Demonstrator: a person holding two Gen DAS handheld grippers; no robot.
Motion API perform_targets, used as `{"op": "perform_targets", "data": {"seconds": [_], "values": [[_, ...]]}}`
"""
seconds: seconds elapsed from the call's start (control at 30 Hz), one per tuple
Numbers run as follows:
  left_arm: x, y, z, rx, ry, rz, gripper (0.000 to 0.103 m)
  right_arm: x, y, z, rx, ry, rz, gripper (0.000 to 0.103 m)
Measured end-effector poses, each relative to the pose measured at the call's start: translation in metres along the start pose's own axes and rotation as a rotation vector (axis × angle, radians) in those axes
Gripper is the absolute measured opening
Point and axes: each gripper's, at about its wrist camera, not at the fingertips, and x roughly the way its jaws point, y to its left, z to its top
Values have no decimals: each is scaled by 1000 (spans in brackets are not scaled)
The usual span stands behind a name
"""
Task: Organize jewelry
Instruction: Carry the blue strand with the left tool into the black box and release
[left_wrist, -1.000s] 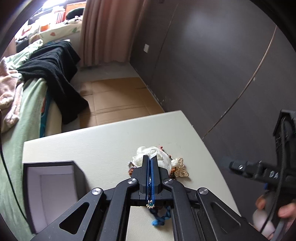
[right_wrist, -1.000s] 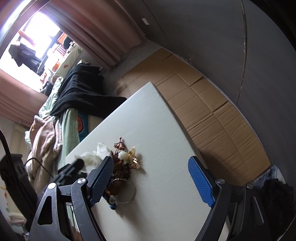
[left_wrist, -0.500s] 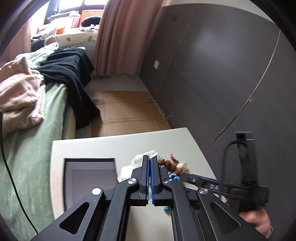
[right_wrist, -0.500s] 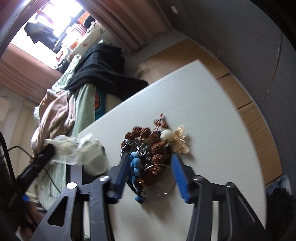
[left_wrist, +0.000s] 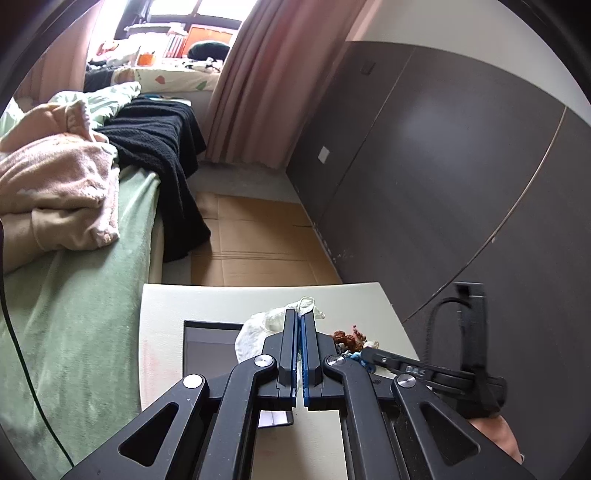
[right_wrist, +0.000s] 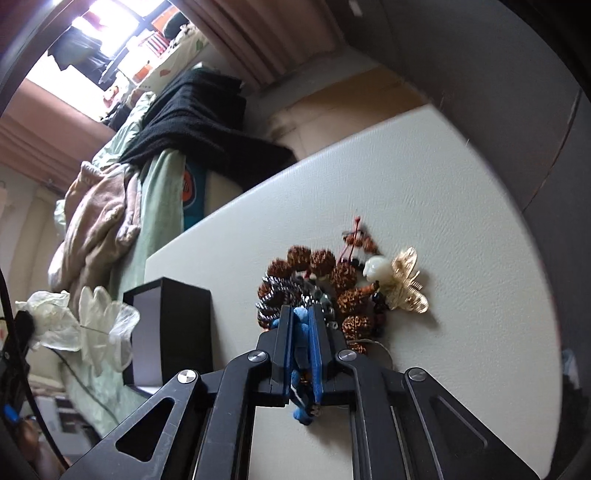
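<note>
1. Since a second ago, the right claw (right_wrist: 300, 332) has gone from wide apart to clamped on a strand of bright blue beads (right_wrist: 301, 325), and the left claw (left_wrist: 299, 325) has lifted a sheer white gauze pouch (left_wrist: 273, 325) off the jewelry heap and carried it over toward the box.
2. An open black square gift box with a pale lining (right_wrist: 168, 325) stands on the cream, faintly leather-grained worktop (right_wrist: 424, 177); the part of its inside that shows holds nothing.
3. The left claw is pressed together on the pouch, which is thin, crinkled and translucent, and hangs over the near right corner of the box (left_wrist: 210, 343) in the left wrist view.
4. The jewelry heap (right_wrist: 332, 288) lies on the worktop just right of the box: knobbly, rough brown seed beads (right_wrist: 321, 260), a twisted silver chain (right_wrist: 275, 290), a smooth round cream-white bead (right_wrist: 376, 267), and a gold filigree butterfly-shaped piece (right_wrist: 408, 282) at its right edge.
5. The blue strand runs between the right claw's blue pads and dangles out below them; the rest of the heap sits just ahead of the tips, touching them.
</note>
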Motion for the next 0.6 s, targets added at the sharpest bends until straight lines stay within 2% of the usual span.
{"op": "perform_targets", "data": {"seconds": [0.2,0.3,0.33,0.37,0.4,0.43,0.47,0.53,0.6], "values": [[7,19,-1,-63,4,-58,1,-34,29,-8,-52,-103,42,10],[17,32,2,-115,84,-109,7,-45,39,-9,-58,-130,63,10],[18,36,2,-129,101,-117,15,-48,43,-10,-62,-140,71,10],[17,39,3,-138,103,-113,33,-52,48,-10,-70,-155,84,10],[15,43,3,-147,93,-98,46,-56,55,-10,-80,-171,99,10],[10,46,4,-154,72,-84,70,-58,61,-9,-87,-181,109,10],[4,49,4,-156,47,-82,83,-61,66,-9,-94,-192,124,10],[-10,55,7,-155,-14,-78,87,-65,77,-10,-104,-212,158,10],[-17,58,10,-142,-25,-53,87,-65,87,-11,-112,-226,200,10]]}}
